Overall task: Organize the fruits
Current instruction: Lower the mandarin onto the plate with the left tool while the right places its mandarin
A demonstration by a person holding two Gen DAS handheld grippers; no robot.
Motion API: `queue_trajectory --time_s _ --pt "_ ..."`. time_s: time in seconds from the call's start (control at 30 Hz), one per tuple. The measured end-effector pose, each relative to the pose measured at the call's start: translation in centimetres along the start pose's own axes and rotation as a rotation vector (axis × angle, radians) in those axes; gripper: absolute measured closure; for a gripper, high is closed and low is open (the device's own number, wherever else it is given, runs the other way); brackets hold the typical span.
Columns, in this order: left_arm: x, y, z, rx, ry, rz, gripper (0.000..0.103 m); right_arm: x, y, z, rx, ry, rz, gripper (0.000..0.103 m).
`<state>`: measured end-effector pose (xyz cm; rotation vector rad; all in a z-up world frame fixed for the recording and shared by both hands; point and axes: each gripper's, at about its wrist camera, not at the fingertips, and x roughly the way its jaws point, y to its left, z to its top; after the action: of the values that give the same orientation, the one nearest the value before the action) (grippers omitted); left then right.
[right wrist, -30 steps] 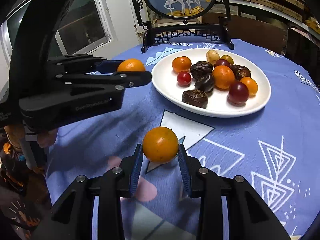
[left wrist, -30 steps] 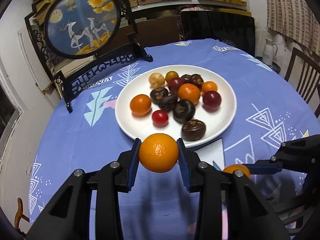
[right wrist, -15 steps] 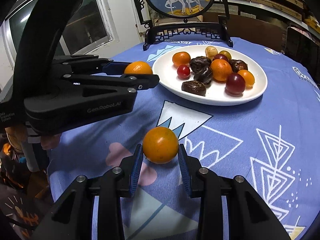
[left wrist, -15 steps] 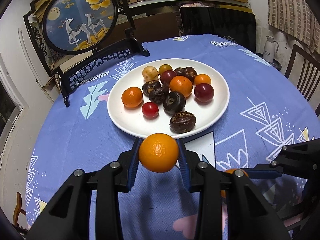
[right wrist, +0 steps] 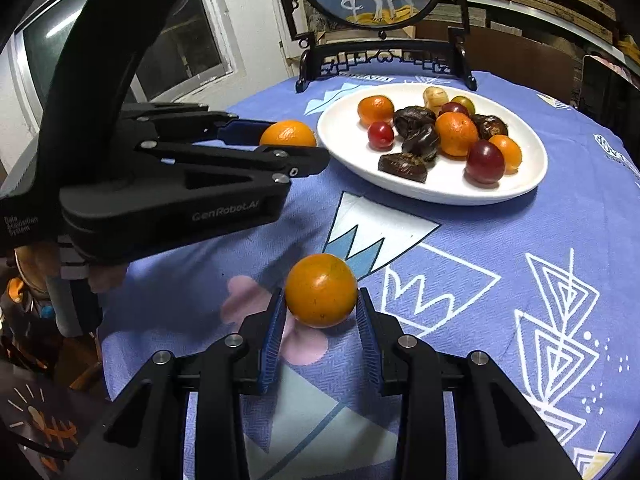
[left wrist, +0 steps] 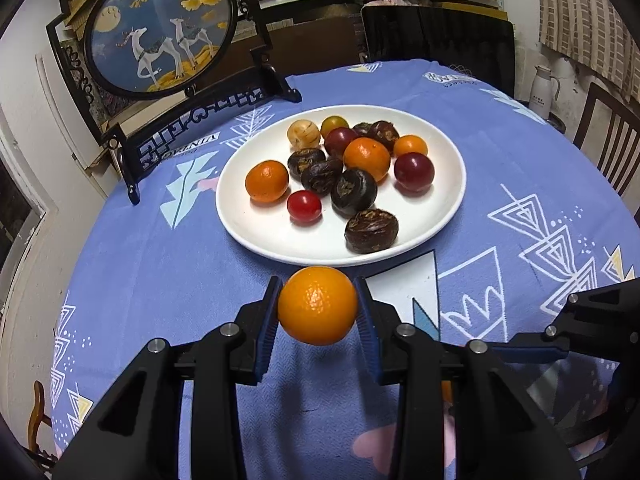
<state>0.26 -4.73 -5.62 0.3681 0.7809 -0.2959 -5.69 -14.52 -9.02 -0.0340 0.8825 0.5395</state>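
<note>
The round bench point(left wrist: 168, 264), under a blue patterned cloth, carries a framed deer screen point(left wrist: 160, 28) at its far left edge. A white plate point(left wrist: 440, 208) sits near the bench's middle, closer to the far edge, holding mixed fruit: two oranges point(left wrist: 267, 181), dark brown water chestnuts point(left wrist: 371, 230), red and yellow cherry tomatoes point(left wrist: 304, 205) and one pale round fruit point(left wrist: 303, 133). The left gripper point(left wrist: 318, 308) hangs above the cloth just short of the plate's near rim, pinching an orange point(left wrist: 318, 305) between its blue pads. The right gripper point(right wrist: 321, 296) is nearer the bench's near edge, well apart from the plate, its pads pressed on a second orange point(right wrist: 321, 290), which is clear of the cloth.
</note>
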Motion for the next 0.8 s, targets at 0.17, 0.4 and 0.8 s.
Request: queue_trajectory --time_s 0.17,0.4,0.8 --pt "0.3 0.5 0.9 -0.009 -0.006 -0.002 0.068 -0.4 -0.3 1.2 -0.002 -0.02 -0.016 0.067" --pt "-0.2 2.3 3.4 -0.049 -0.058 0.019 0.068 -2.5 -1.7 4.0 0.012 -0.099 -0.049 0.067" --pt "0.1 4.1 8.3 -0.108 -0.114 0.05 0.067 -5.6 -5.4 9.6 0.075 -0.243 -0.109 0.067"
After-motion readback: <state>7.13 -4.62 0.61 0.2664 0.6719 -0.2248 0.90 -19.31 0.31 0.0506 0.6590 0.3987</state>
